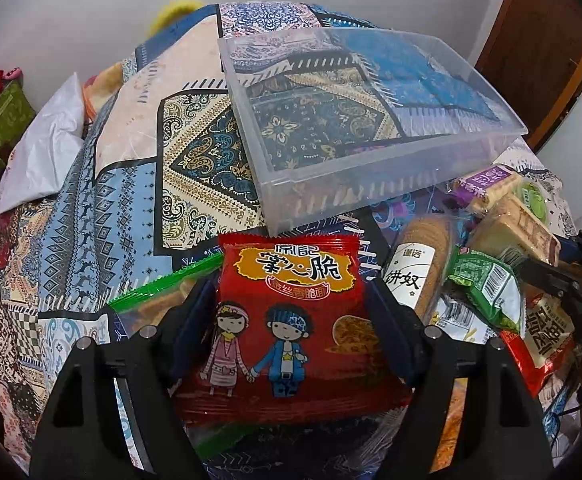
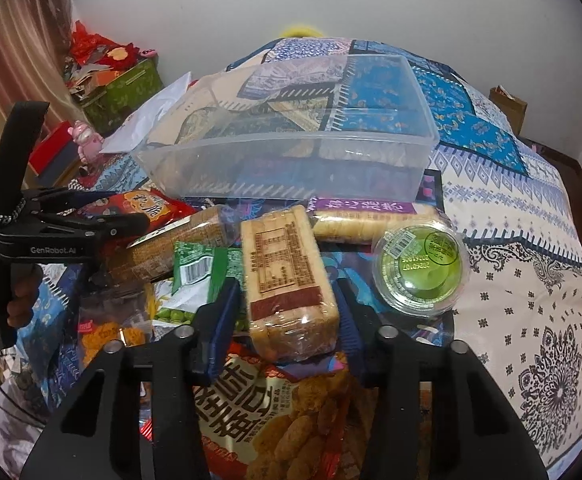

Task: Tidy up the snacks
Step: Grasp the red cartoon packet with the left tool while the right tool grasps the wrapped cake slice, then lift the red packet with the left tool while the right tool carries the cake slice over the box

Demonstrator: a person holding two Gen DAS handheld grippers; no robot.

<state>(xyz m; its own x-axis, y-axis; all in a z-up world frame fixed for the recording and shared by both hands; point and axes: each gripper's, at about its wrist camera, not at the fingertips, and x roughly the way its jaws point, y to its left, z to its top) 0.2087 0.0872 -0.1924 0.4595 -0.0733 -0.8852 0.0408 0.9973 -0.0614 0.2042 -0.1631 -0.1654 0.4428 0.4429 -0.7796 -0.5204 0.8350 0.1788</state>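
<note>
Left wrist view: patterned bedspread [image 1: 139,184] under everything. Clear plastic bin [image 1: 371,120] sits empty ahead of both tongs, just beyond the snack pile. Left gripper [image 1: 291,312] straddles a red noodle-snack packet [image 1: 295,320]; both pads sit at the packet's edges, but real clamping pressure can't be told. Green-edged bag [image 1: 159,292] lies under and left of that gripper. Right wrist view: right gripper [image 2: 287,312], jaws narrow, a wrapped cracker block [image 2: 287,276] between them; left pad has a visible gap, right pad close to the wrap, so no firm grip shown. Green pea bag [image 2: 199,276] just left of it, orange snack bag [image 2: 259,412] beneath, round green cup [image 2: 419,268] to its right, purple-label roll [image 2: 371,216] beyond.
</note>
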